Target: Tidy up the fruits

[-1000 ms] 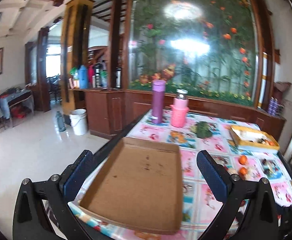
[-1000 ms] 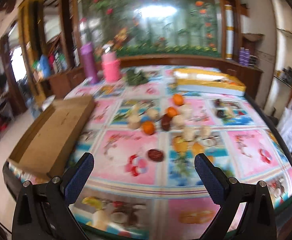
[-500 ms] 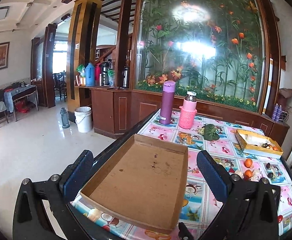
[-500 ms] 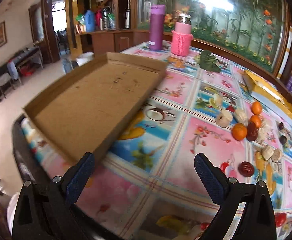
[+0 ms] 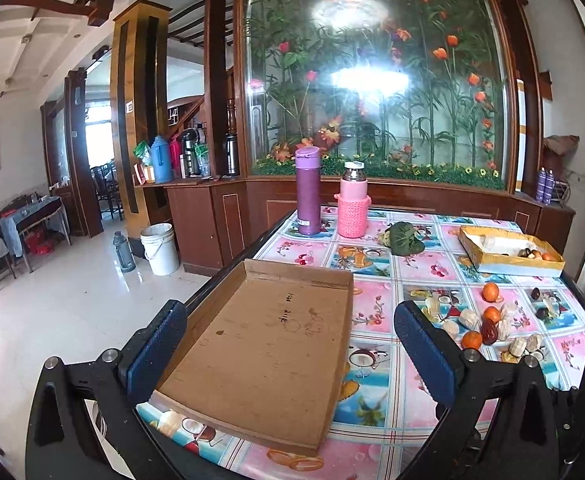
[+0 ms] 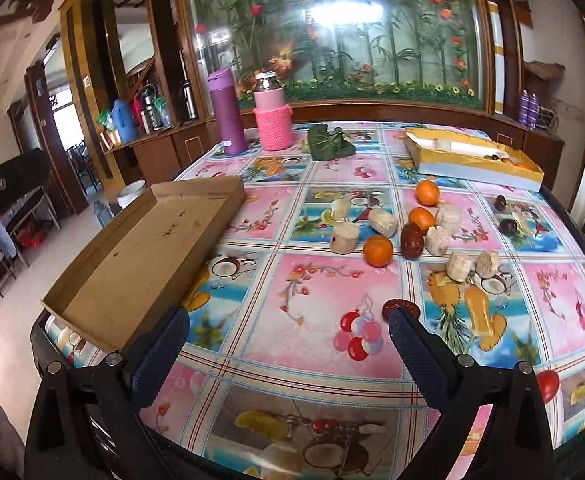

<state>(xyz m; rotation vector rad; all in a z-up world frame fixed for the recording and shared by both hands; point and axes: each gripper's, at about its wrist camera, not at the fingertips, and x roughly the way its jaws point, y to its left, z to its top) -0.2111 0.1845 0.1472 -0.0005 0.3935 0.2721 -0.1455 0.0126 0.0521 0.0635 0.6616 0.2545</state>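
An empty brown cardboard tray lies at the table's left front corner. Loose fruit sits to its right: oranges, dark red dates, pale cut chunks and small dark fruits. One flat dark red piece lies just beyond my right fingertip. My left gripper hovers open over the tray's near end, holding nothing. My right gripper is open above the tablecloth, empty, with the tray to its left.
A yellow-rimmed box with a few fruits stands at the back right. A purple flask, a pink-sleeved jar and a green leafy bundle stand at the back. The table edge is near.
The left view has risen and pulled back slightly over the tray. The right gripper has swung back right from the tray, so the fruit cluster lies ahead again. Both stay open.
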